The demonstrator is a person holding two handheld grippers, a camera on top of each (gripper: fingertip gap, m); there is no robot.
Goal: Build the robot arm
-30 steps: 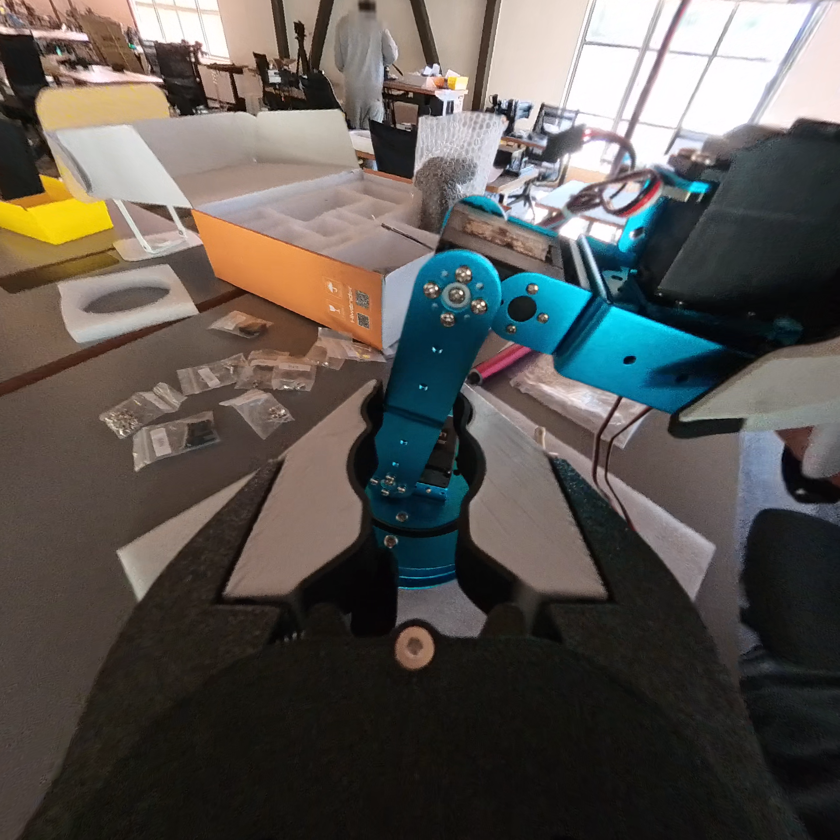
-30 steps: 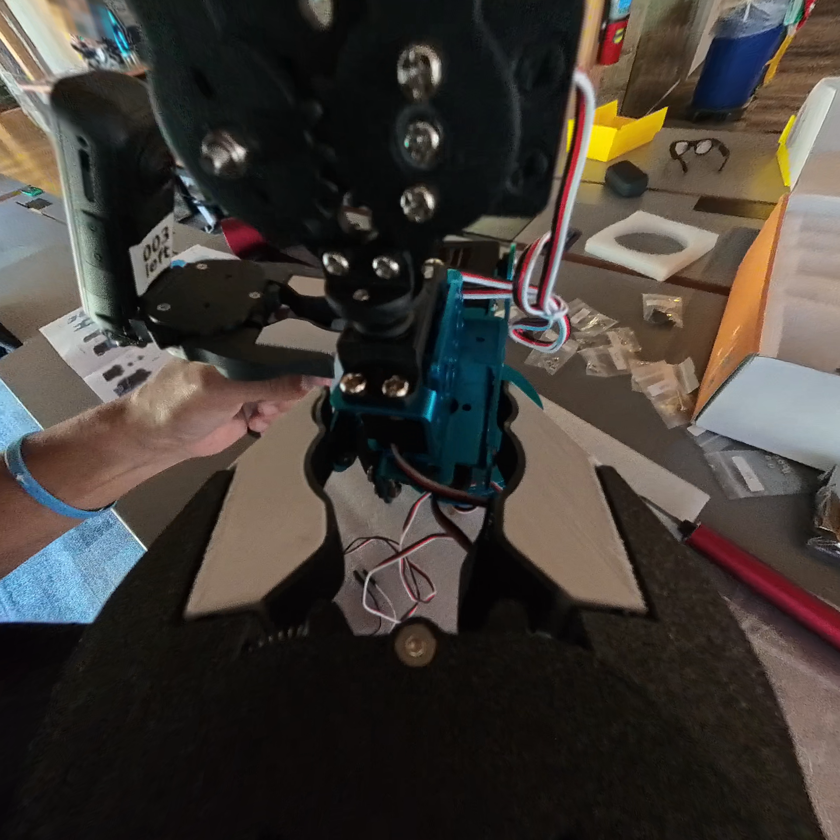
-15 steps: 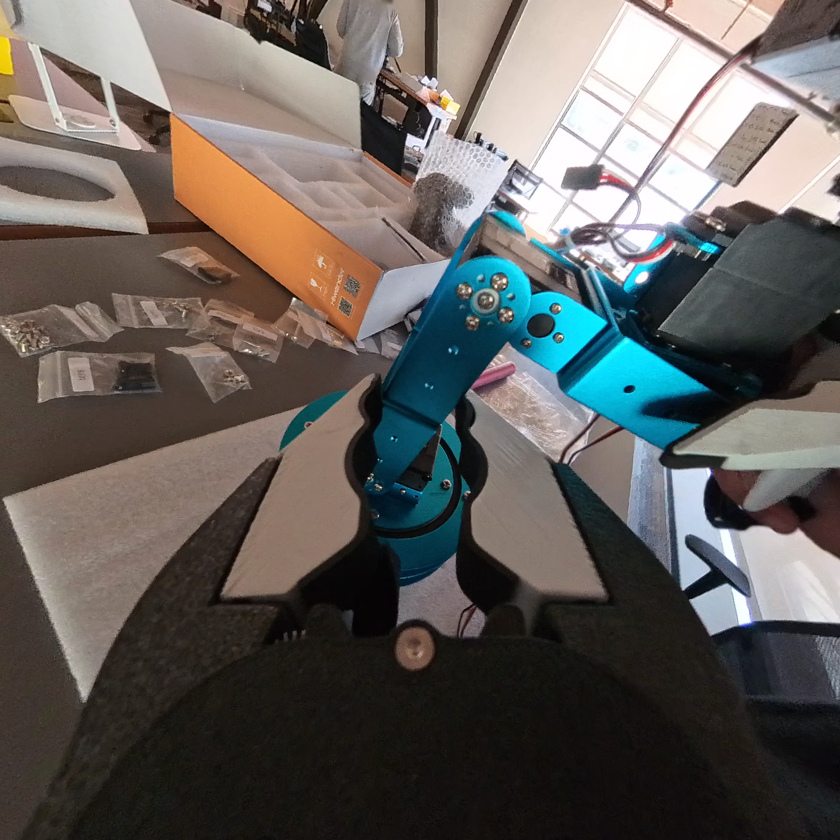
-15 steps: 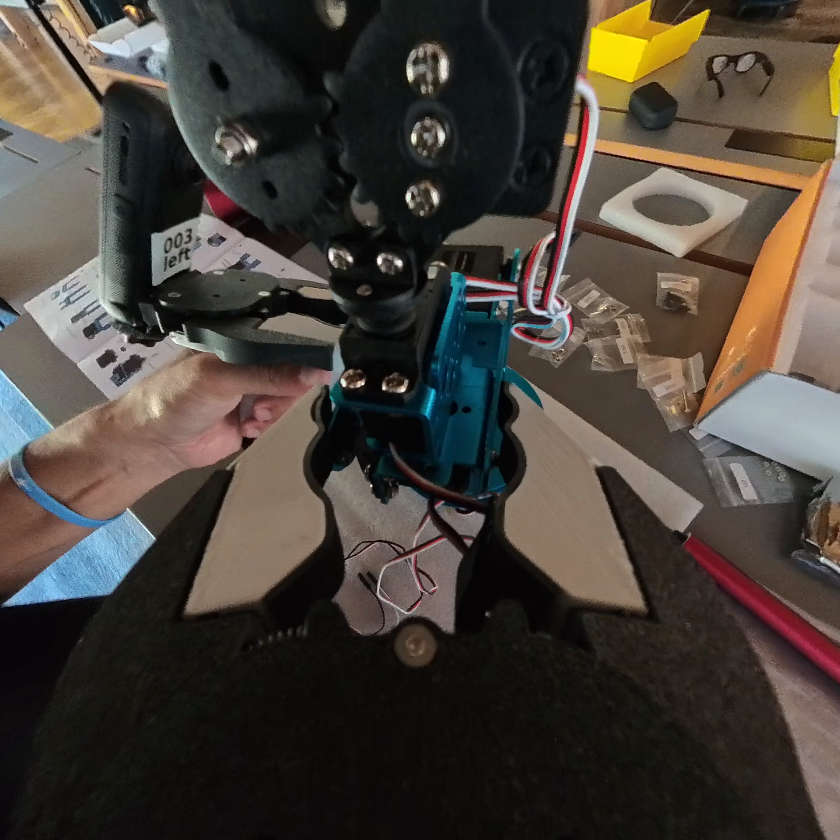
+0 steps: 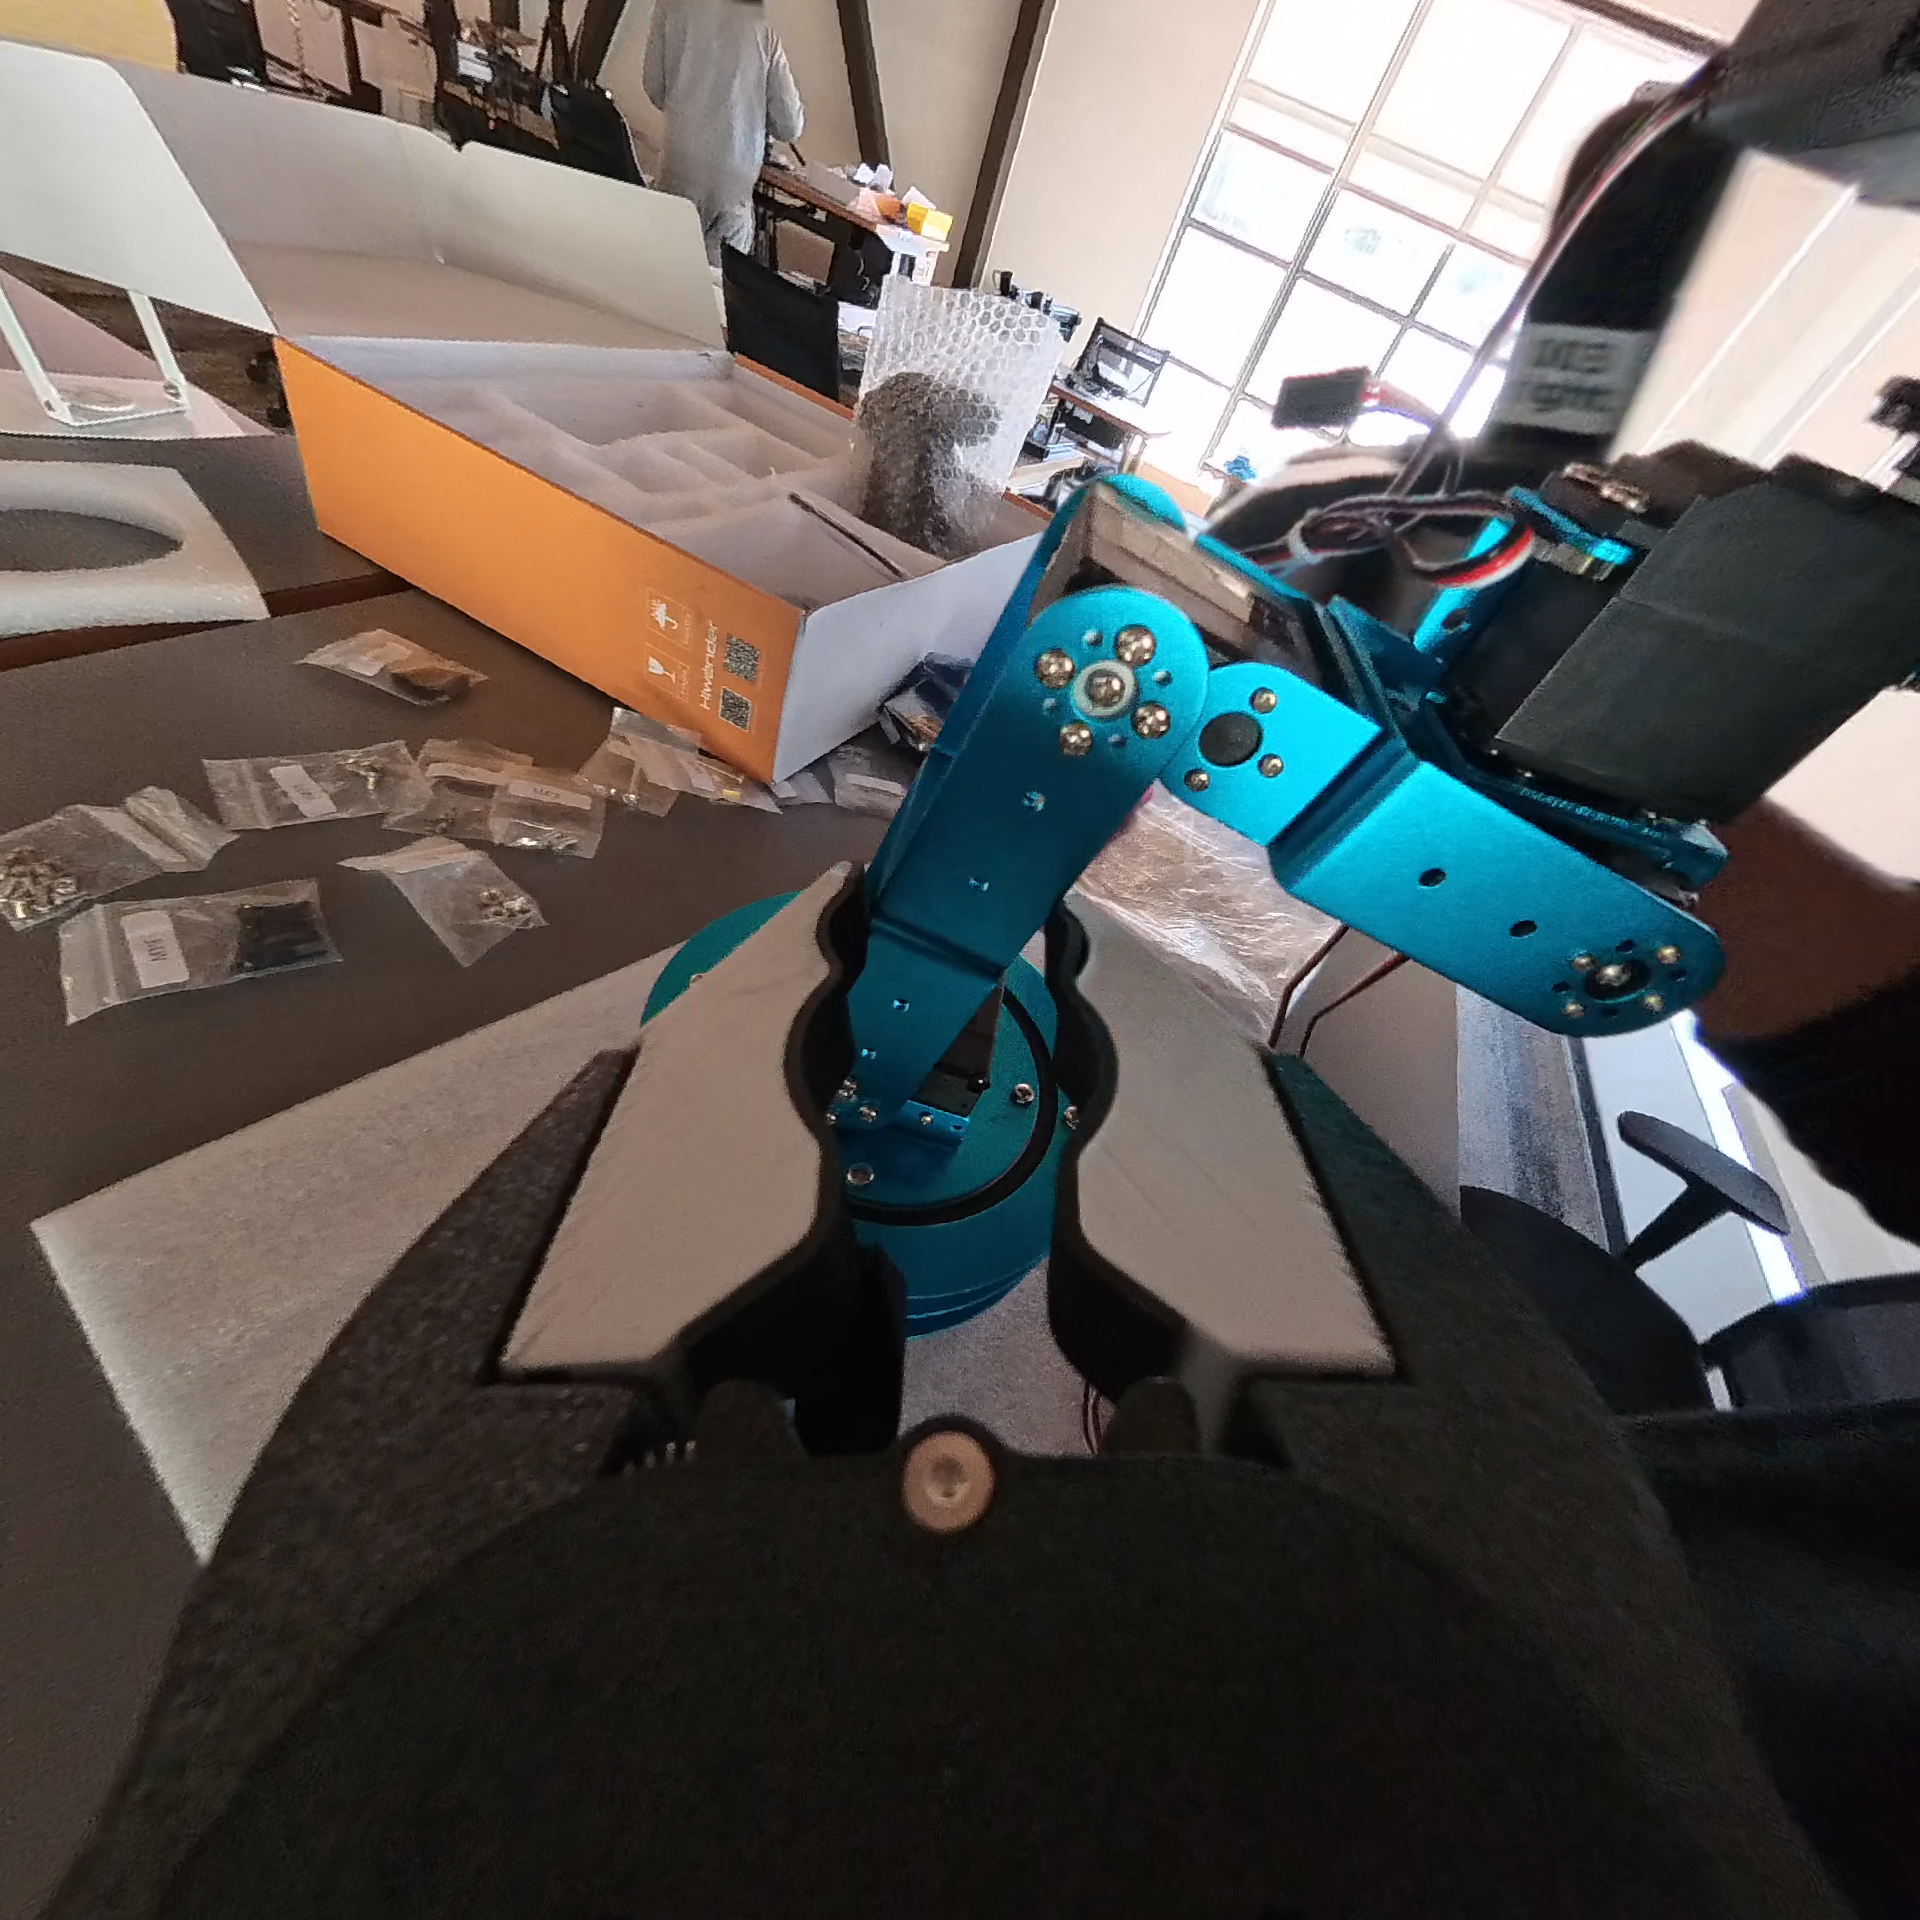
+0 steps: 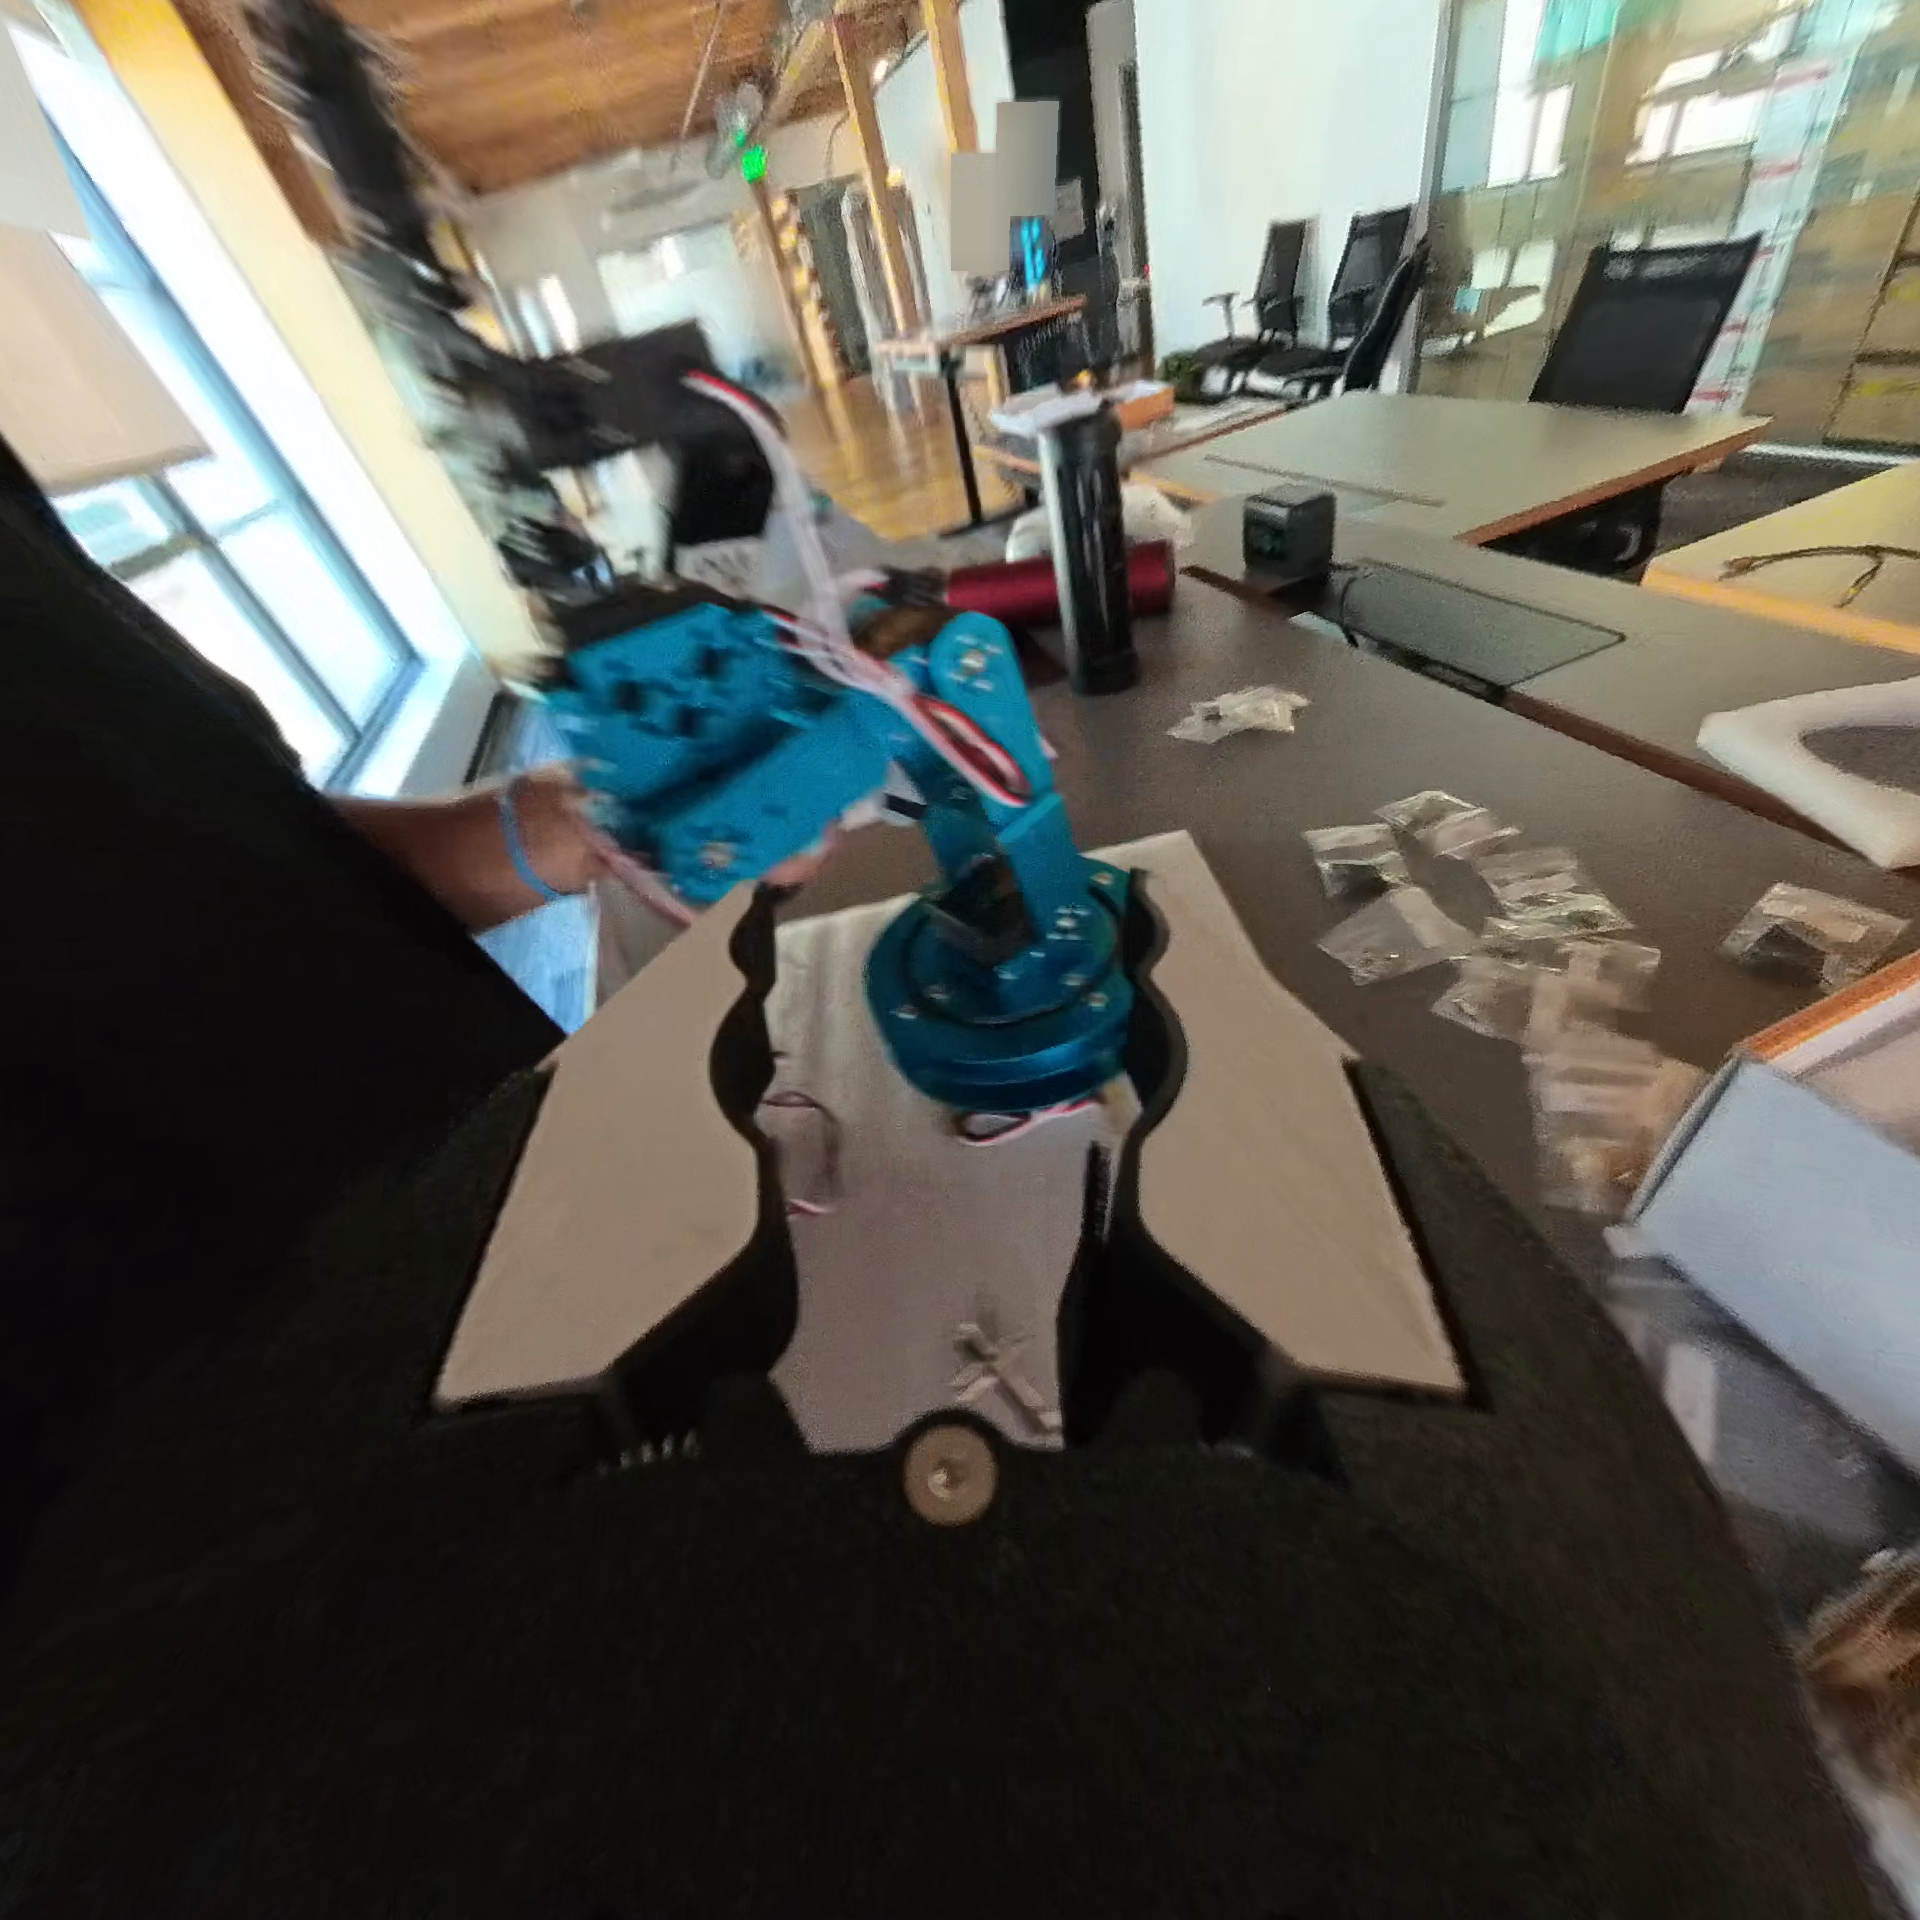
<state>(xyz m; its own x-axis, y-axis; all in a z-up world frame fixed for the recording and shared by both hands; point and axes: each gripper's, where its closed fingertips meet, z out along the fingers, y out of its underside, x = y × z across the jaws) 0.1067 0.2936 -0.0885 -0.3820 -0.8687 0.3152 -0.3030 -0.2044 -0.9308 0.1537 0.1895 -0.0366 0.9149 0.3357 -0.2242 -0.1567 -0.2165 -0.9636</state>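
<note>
Left wrist view shows the left claw point(image 5: 951, 904) with fingers narrowly apart on both sides of the blue arm point(image 5: 997, 831), whether pinching it I cannot tell, while the right claw point(image 6: 951, 883) is spread and empty, with the arm's base on the foam point(image 5: 312, 1247) just ahead.

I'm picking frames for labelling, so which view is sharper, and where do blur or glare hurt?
Left wrist view: sharp on the blue arm and parts bags; the windows are blown out, and the far right edge is smeared. Right wrist view: motion-blurred throughout, worst on the arm's upper end; its window glares too.
</note>
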